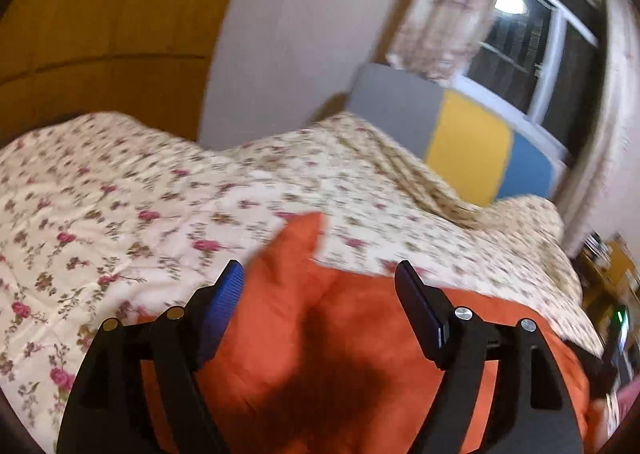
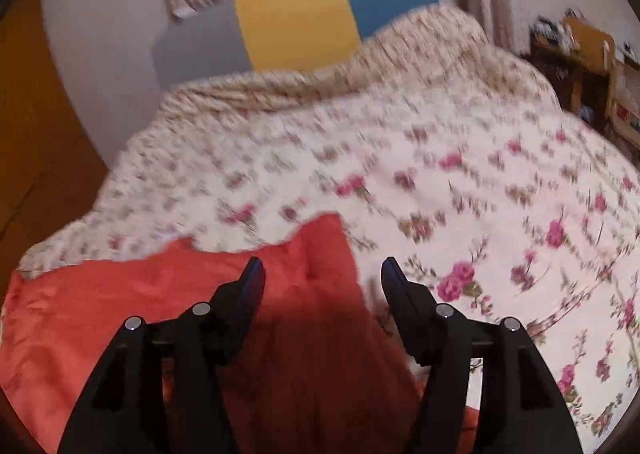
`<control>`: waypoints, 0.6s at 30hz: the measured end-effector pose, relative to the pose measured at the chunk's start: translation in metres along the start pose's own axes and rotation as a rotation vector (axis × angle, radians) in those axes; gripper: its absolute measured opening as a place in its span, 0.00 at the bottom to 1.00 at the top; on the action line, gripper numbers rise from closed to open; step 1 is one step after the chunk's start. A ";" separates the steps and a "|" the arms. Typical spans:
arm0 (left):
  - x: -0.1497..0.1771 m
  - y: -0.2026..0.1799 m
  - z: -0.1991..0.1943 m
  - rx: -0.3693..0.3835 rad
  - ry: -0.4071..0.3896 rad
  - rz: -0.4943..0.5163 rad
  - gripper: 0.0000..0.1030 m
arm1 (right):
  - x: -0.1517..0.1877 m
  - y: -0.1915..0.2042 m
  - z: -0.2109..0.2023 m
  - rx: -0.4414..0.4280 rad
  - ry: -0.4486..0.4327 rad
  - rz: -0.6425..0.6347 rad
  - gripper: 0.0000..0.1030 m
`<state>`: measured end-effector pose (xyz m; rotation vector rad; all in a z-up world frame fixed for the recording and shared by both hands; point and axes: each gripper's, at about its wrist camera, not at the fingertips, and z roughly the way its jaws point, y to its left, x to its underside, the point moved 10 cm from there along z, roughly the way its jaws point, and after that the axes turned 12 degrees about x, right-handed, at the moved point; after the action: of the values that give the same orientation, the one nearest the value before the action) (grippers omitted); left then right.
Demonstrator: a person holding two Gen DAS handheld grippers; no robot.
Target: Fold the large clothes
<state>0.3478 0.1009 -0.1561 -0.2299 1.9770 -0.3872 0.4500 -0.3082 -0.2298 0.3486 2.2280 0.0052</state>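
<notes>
One orange-red cloth garment (image 1: 328, 338) lies on one bed covered by a cream quilt printed with pink roses (image 1: 120, 206); two claws are in play, one per view, and each stands with its jaws spread and nothing between them.

In the left wrist view, the left claw (image 1: 320, 274) hangs over the garment, its blue ribbed pads (image 1: 224, 306) apart on either side of a raised, pointed fold of the cloth. The garment spreads from that fold down toward the camera and off to the right along the near edge of the quilt. A dark shadow falls across its middle. Beyond the quilt stands one headboard in three panels, grey, yellow and blue (image 1: 468, 146), with one dark window (image 1: 532, 46) above it and a pale patterned curtain (image 1: 452, 2) to the window's left.

In the right wrist view, the right claw (image 2: 322, 274) is likewise open above the same garment (image 2: 120, 306), which lies left of the rose quilt (image 2: 460, 174) at the bed's near corner, smooth and flat on its left part, bunched into soft ridges under the claw.

Both views are smeared by motion blur, so the weave, seams and the kind of garment cannot be made out. The claw bodies hide its near part, and the picture edges cut it off below.
</notes>
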 end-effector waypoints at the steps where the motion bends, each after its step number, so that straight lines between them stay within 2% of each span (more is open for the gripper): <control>1: 0.005 -0.014 -0.003 0.029 0.025 0.016 0.75 | -0.003 0.002 -0.013 -0.002 -0.029 -0.012 0.58; 4: 0.021 -0.051 -0.007 0.100 0.096 0.072 0.75 | -0.014 0.014 -0.065 -0.015 -0.144 -0.071 0.58; 7: 0.030 -0.083 -0.003 0.119 0.134 0.177 0.75 | -0.005 0.043 -0.091 -0.089 -0.157 -0.172 0.58; 10: 0.043 -0.107 0.016 0.102 0.200 0.313 0.75 | 0.013 0.073 -0.077 -0.135 -0.088 -0.258 0.55; 13: 0.056 -0.114 0.053 0.066 0.291 0.408 0.72 | 0.030 0.095 -0.036 -0.122 0.024 -0.319 0.43; 15: 0.063 -0.108 0.074 0.059 0.338 0.407 0.72 | 0.034 0.098 -0.013 -0.123 0.058 -0.277 0.43; 18: 0.070 -0.091 0.092 0.114 0.363 0.294 0.72 | 0.038 0.098 0.002 -0.138 0.072 -0.234 0.43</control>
<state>0.4002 -0.0222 -0.2170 0.2179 2.2927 -0.3660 0.4531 -0.2050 -0.2482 0.0115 2.3123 0.0461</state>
